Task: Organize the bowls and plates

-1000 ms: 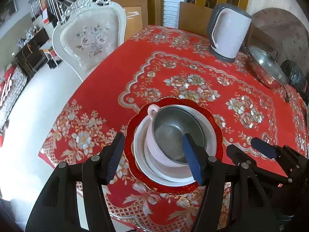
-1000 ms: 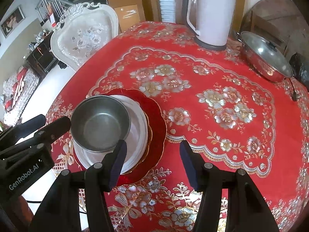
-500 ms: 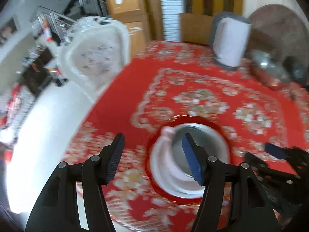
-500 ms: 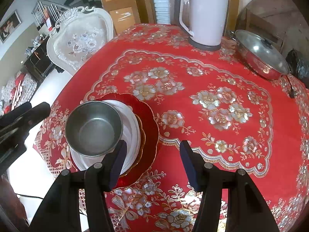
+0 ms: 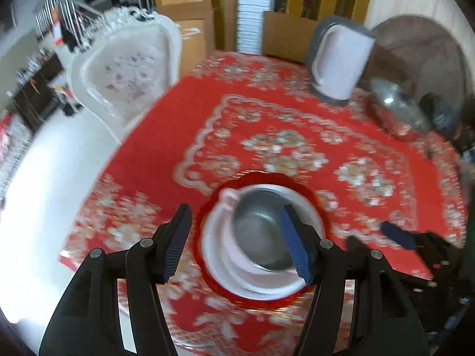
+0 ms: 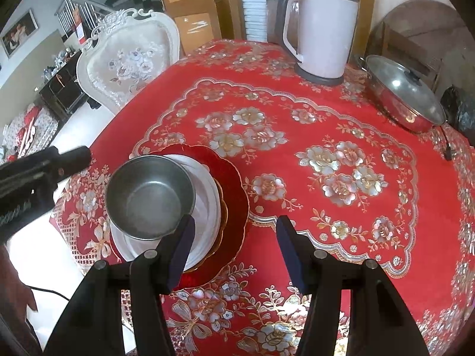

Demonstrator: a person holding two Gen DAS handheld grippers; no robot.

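Observation:
A stack stands near the table's front left corner: a red scalloped plate (image 6: 231, 184) at the bottom, white plates (image 6: 207, 204) on it, a pink bowl (image 5: 228, 237), and a steel bowl (image 6: 148, 195) on top. My left gripper (image 5: 237, 243) hovers open above the stack, nothing between its fingers; this view is blurred. My right gripper (image 6: 234, 246) is open too, over the tablecloth just right of the stack. The left gripper's fingers (image 6: 71, 157) show at the left edge of the right wrist view, the right gripper's fingers (image 5: 397, 234) at the right of the left wrist view.
A red floral tablecloth (image 6: 326, 154) covers the table. At the back stand a pink electric kettle (image 6: 320, 35) and a lidded steel pan (image 6: 406, 95) with a cord. A white upholstered chair (image 6: 130, 62) stands at the far left corner. White floor lies beyond the left edge.
The left gripper has lifted back from the stack, so the bowls look smaller and lower in its view. The right gripper has drawn back slightly. Both stay open.

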